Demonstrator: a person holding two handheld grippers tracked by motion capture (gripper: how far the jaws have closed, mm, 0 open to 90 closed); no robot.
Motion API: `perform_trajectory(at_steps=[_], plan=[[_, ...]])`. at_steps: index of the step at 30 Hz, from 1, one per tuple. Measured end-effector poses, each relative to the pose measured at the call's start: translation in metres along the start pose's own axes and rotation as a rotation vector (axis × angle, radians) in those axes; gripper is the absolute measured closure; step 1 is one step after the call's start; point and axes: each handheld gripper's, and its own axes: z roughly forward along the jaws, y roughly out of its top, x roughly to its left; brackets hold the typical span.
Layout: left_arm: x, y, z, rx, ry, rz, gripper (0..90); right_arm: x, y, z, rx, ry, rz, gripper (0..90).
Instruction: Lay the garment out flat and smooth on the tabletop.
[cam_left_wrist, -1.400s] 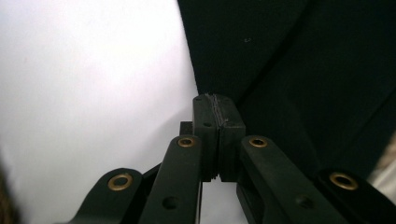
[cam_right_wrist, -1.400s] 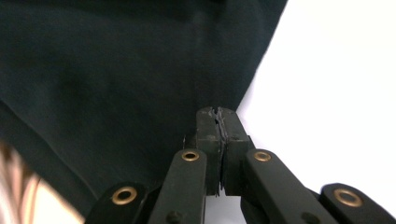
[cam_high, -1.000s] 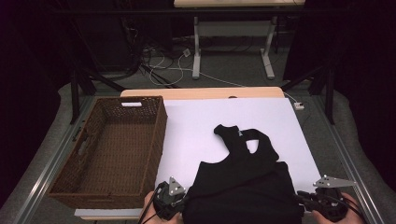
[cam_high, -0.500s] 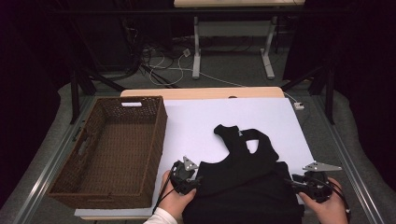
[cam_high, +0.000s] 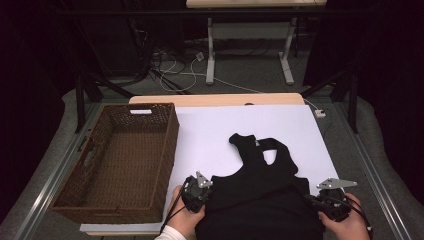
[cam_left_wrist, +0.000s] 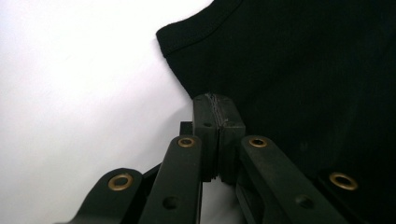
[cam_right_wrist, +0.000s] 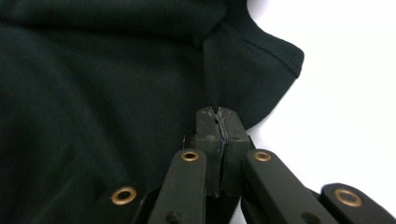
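Lying flat near the front edge of the white table (cam_high: 210, 127), toward the right corner: 1 black tank top (cam_high: 260, 195), straps pointing to the far edge. Pinching its left side edge, jaws having just closed on the cloth: left tool (cam_left_wrist: 218, 105). Gripping the right side edge in the same way, also just closed: right tool (cam_right_wrist: 218, 116). Standing along the left edge: 1 brown wicker basket (cam_high: 165, 145).

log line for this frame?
left hand-held gripper: shut on black cloth tank top | right hand-held gripper: shut on top | brown wicker basket: empty
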Motion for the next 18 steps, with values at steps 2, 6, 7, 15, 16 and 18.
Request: perform_trajectory(at_steps=[2,6,7,15,16,18], plan=[[0.001,-0.005,-0.006,0.009,0.014,0.002,89.5,0.000,-0.002,-0.004,0.000,-0.007,-0.003,89.1],[-0.001,-0.018,-0.021,0.012,0.024,0.001,89.5,0.001,-0.008,-0.015,0.011,0.011,0.014,89.1],[-0.002,-0.021,-0.025,0.016,0.031,0.004,89.5,0.002,-0.009,-0.017,0.024,0.017,0.009,89.1],[-0.008,-0.046,-0.044,0.064,0.041,0.003,89.5,0.015,-0.020,-0.026,0.067,0.036,-0.033,89.0],[-0.008,-0.048,-0.044,0.055,0.036,-0.005,89.4,0.015,-0.020,-0.027,0.069,0.049,-0.024,88.9],[-0.008,-0.047,-0.046,0.046,0.028,-0.014,89.1,0.014,-0.019,-0.029,0.051,0.062,-0.006,84.6]])
